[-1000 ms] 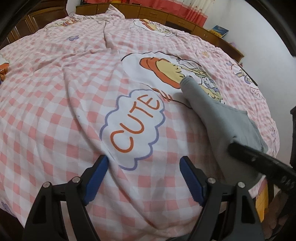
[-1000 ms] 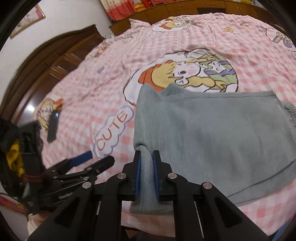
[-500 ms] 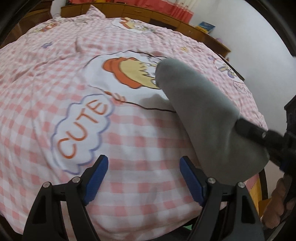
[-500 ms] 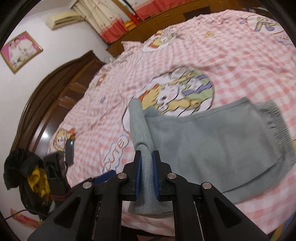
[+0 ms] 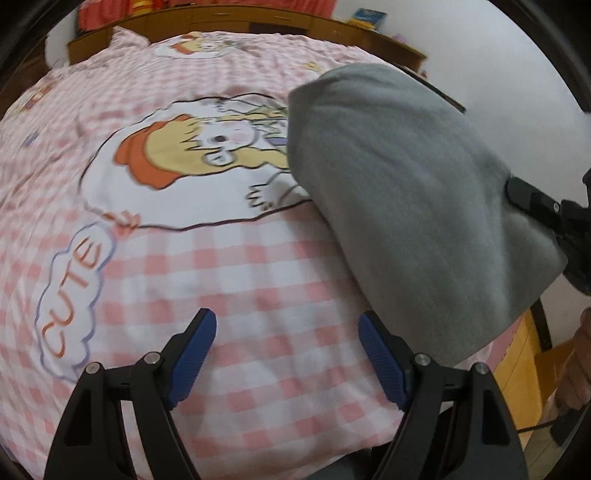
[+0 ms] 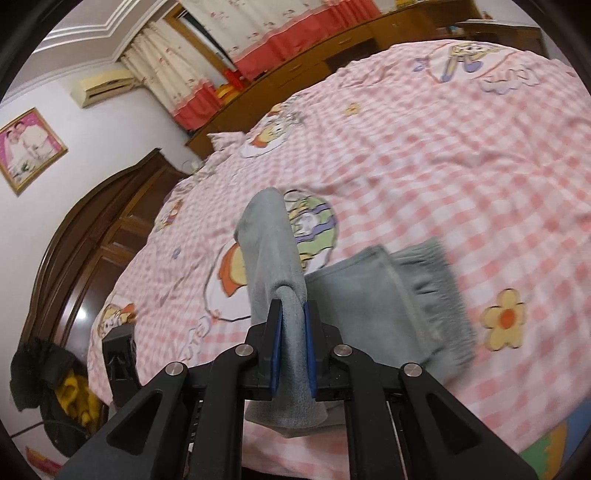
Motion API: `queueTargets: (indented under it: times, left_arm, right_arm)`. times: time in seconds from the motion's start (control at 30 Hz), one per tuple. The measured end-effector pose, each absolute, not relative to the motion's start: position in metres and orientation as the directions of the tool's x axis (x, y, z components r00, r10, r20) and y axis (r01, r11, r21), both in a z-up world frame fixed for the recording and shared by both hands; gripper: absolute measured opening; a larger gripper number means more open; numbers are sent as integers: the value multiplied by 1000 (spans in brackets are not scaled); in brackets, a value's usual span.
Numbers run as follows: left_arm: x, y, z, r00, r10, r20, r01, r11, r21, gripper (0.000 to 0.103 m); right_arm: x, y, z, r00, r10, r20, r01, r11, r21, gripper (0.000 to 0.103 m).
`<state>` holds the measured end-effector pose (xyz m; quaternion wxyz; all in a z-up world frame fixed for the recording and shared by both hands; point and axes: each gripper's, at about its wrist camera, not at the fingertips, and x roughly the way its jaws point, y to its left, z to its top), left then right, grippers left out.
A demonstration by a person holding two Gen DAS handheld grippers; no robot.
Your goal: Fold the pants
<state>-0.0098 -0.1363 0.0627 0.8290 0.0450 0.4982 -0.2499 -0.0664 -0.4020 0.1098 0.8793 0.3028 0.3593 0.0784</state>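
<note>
Grey fleece pants (image 6: 354,295): lifted fold hides the layer and bedspread beneath it; the fabric end hanging below the right gripper (image 6: 291,328) is partly hidden behind its black frame; elastic waistband smeared by motion.

Pink-and-white checked cartoon bedspread (image 5: 258,280): print partly covered by the pants in the left wrist view, checks blurred toward the rim.

Person's hand (image 5: 576,373): cut off at the right edge.

Small blue book on the wooden headboard shelf (image 5: 367,16): too small to read.

Dark object at the bed's left edge (image 6: 118,354): blurred, identity unclear.
</note>
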Motion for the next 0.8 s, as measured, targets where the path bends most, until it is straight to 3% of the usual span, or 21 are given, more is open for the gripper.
queueTargets:
  times: [0.27, 0.47, 0.67, 0.8]
  left_arm:
    - [-9, -183, 57, 353, -369, -860, 536, 833, -138, 83]
    - [-11, -205, 50, 341, -371, -864, 576, 809, -119, 83]
    - [-12, -212, 36, 310, -365, -878, 568, 811, -137, 84]
    - [-15, -213, 37, 320, -350, -880, 575, 810, -113, 84]
  right_arm:
    - [-80, -446, 90, 743, 274, -610, 171, 804, 569, 11]
    - [-77, -471, 55, 701, 218, -679, 258, 810, 526, 11]
    - [-72, -480, 30, 627, 146, -765, 318, 849, 422, 26]
    - [-76, -489, 43, 628, 104, -771, 333, 860, 387, 27]
